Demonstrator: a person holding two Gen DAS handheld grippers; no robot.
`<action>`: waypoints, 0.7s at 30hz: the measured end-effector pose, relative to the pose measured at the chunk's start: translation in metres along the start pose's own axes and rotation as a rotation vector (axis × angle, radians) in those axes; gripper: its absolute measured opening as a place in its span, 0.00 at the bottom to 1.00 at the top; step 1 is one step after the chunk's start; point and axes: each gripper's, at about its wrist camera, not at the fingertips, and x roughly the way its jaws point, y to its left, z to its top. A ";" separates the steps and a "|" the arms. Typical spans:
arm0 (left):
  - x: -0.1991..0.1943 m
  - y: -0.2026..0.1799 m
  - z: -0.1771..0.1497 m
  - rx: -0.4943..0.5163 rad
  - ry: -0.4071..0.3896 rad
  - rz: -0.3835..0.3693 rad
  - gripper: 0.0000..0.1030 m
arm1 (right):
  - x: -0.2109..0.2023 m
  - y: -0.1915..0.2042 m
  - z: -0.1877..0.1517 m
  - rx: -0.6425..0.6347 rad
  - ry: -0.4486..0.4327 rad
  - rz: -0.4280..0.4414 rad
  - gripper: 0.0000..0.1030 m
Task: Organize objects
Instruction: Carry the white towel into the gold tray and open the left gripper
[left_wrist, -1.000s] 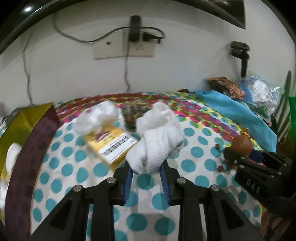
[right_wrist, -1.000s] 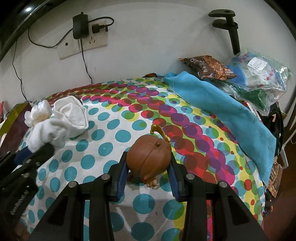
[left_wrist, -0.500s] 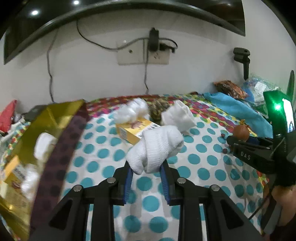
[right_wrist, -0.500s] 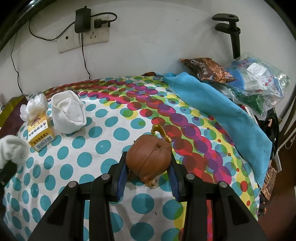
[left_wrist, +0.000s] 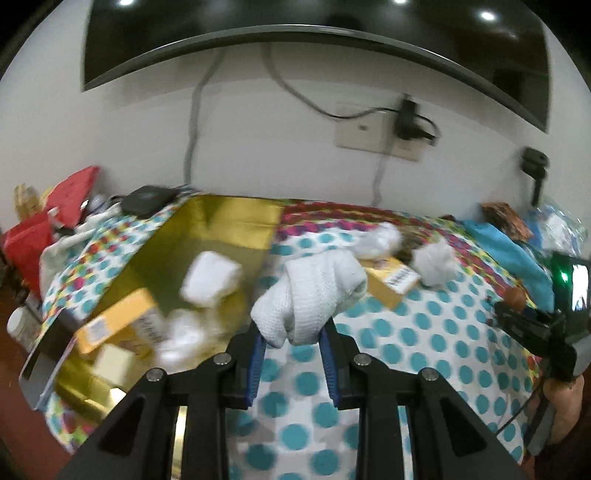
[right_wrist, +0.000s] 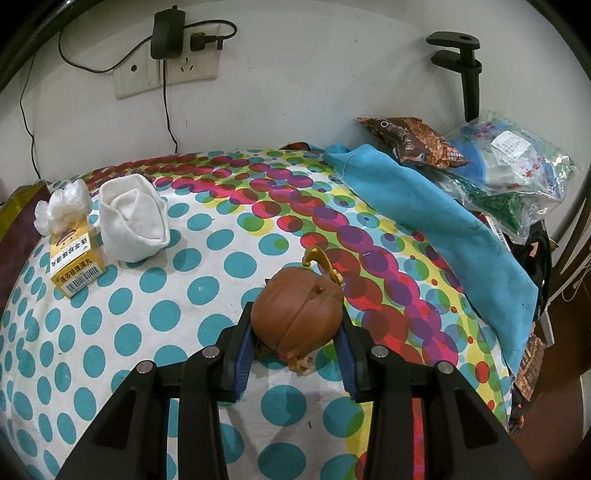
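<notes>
While the left gripper (left_wrist: 291, 363) pinches a rolled white knitted sock (left_wrist: 314, 295) beside the gold-lined box (left_wrist: 229, 221) at the bed's left edge, early release risks dropping it outside; the right gripper (right_wrist: 295, 354) clamps a brown round figurine (right_wrist: 295, 317).

polka-dot cloth-covered table (right_wrist: 207, 295) carries: yellow medicine carton (right_wrist: 75, 264), folded white cloth bundle (right_wrist: 135, 225) just beside it, crumpled white wad (right_wrist: 62, 210), long blue fabric (right_wrist: 424, 206), open gold-lined box (left_wrist: 207, 236) at left edge.
</notes>
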 end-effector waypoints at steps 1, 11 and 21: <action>-0.002 0.013 0.002 -0.024 0.014 0.007 0.27 | 0.000 0.001 0.000 0.002 0.000 0.000 0.36; 0.009 0.075 -0.002 -0.111 0.073 0.042 0.27 | -0.001 0.003 0.000 -0.008 0.000 -0.017 0.36; 0.023 0.083 -0.009 -0.119 0.107 0.068 0.28 | -0.001 0.006 0.000 -0.008 0.001 -0.024 0.36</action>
